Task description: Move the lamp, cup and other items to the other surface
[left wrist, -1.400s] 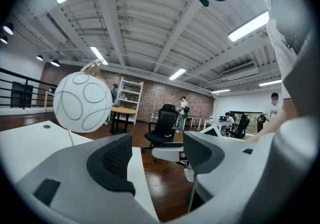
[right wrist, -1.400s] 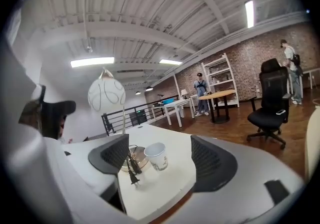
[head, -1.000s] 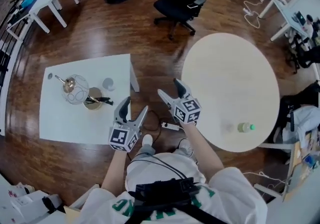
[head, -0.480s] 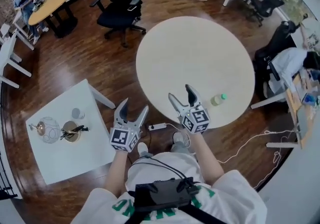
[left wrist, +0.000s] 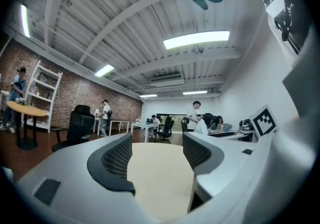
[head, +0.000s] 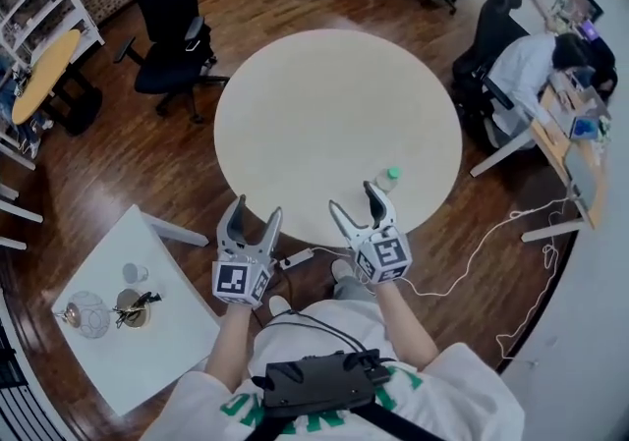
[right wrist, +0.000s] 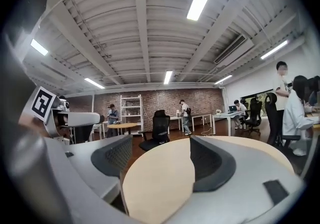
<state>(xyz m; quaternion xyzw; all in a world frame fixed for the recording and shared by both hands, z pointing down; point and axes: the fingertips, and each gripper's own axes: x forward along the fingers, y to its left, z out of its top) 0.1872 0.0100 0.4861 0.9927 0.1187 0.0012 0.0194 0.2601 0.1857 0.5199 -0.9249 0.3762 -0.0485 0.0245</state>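
The white square table [head: 147, 360] lies at the lower left of the head view. On it stand a clear globe lamp [head: 86, 313], a small cup [head: 135, 273] and a bronze dish with a black item [head: 133, 306]. The round beige table [head: 334, 115] lies straight ahead, with a green-capped bottle [head: 385, 179] near its front edge. My left gripper [head: 254, 210] [left wrist: 157, 155] is open and empty at the round table's near edge. My right gripper [head: 354, 199] [right wrist: 160, 160] is beside it, just left of the bottle; its jaws are closing slightly with nothing between them.
A white power strip [head: 298, 258] with a cable lies on the wood floor by my feet. A black office chair [head: 172, 36] stands beyond the round table on the left. People sit at desks [head: 565, 100] on the right. A yellow round table [head: 39, 76] is at far left.
The view has swung right. The white table with the lamp slid to the lower left and the round table now lies straight ahead. Both grippers stay empty in front of me.
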